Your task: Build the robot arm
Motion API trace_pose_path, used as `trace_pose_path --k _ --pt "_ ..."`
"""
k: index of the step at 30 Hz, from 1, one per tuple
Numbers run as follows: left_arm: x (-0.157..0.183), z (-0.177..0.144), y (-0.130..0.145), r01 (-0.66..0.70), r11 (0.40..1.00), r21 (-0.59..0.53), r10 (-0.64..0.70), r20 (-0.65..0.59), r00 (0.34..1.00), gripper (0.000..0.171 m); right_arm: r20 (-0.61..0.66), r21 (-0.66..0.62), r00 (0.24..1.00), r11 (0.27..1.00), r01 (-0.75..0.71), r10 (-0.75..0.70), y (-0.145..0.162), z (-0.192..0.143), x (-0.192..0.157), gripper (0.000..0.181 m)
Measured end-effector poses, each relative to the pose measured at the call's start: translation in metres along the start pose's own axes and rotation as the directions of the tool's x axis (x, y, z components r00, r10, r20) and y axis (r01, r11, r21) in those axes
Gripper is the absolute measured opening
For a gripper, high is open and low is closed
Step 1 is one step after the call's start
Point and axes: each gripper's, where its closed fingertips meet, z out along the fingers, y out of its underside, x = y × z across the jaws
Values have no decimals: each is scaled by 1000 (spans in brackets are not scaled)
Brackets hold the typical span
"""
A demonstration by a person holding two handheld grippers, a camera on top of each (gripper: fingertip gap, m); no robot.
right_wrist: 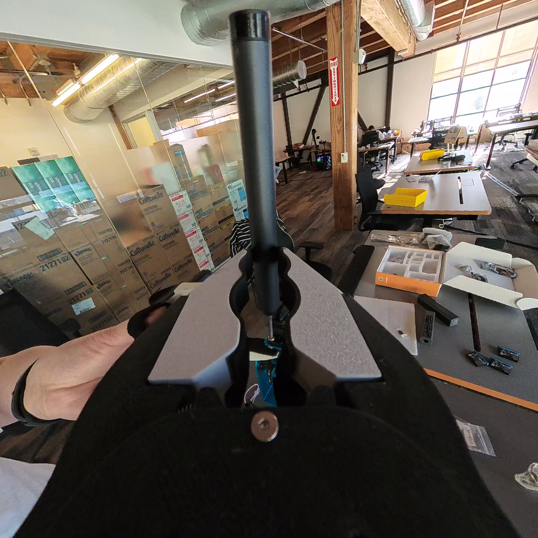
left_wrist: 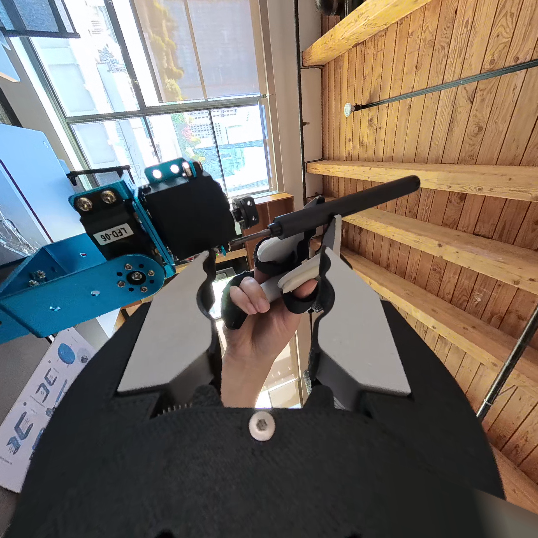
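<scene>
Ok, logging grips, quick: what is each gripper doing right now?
Left gripper: open, holding nothing; blue servo bracket nearest.
Right gripper: shut on the black screwdriver.

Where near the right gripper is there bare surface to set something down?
Bare dark grey tabletop between the mat's orange edge and the clear plastic bag. Crowded on the mat: open orange box, black blocks, small black-and-blue modules.
</scene>
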Motion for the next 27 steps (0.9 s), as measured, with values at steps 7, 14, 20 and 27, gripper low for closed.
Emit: trace_pose_path --k 7,14,20,27 --pt "0 -4 3 10 1000 -20 -11 -6 1000 68 4 -1 1000 1000 5 -5 1 1 -2 15" --pt "1 -5 5 0 1000 -29 0 5 1000 68 9 -2 1000 1000 8 -8 2 3 -4 15" --pt "4 -4 6 -30 999 -35 30 13 999 77 7 1 1000 1000 13 -14 2 3 -4 15" --pt "4 -3 8 -81 994 -68 83 20 996 76 4 4 1000 1000 5 -5 1 2 -2 15"
